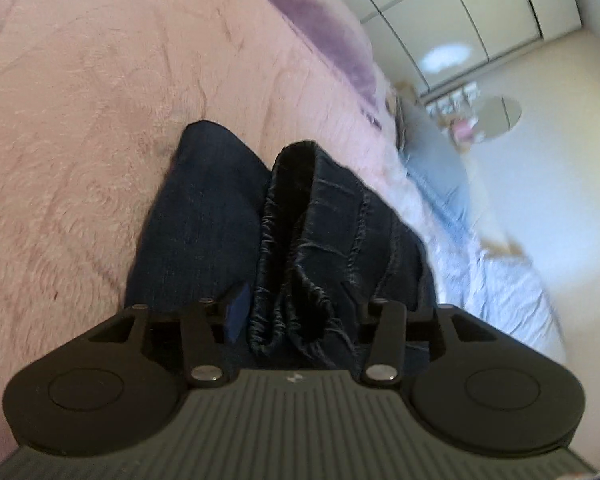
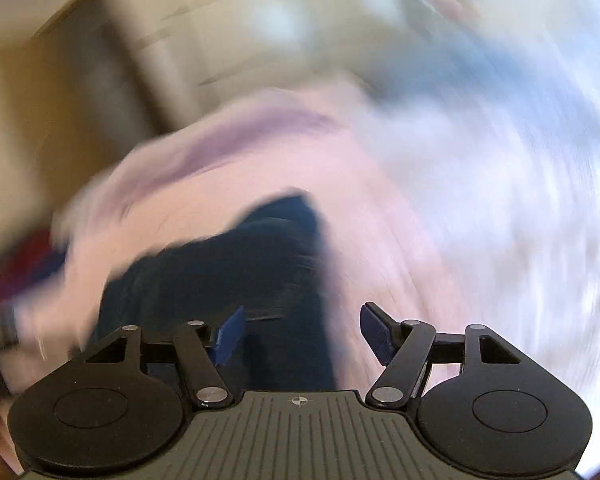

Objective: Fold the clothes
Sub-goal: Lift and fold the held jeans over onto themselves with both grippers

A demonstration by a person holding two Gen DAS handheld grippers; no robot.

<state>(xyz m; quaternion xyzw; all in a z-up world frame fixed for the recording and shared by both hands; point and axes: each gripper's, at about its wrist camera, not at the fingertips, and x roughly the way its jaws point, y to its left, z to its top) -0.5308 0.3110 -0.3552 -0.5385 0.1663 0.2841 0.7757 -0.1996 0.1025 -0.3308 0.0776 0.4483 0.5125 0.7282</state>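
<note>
On the left side, the left gripper is seen with its jaws clamped on the gathered waistband of the dark jeans; only 1 blue pad shows, the other being buried in the denim. The jeans are bunched between the jaws and trail forward onto the pink blanket that covers the bed, with the far end of the garment lying flat on the fleece. Toward the right of that view a purple band of the blanket, pale bedding and white wardrobe doors are seen.

In the right wrist view, which is heavily blurred, the right gripper is shown with its jaws apart and nothing between them. The jeans lie just ahead and to the left of it on the blanket, and contact cannot be judged through the blur.

The step in hand is judged to be the lifting or drawing over of the waistband end for a fold. For the next move, the free side of the waistband probably needs to be taken by the right gripper, so that the denim can be carried over evenly and laid flat.
</note>
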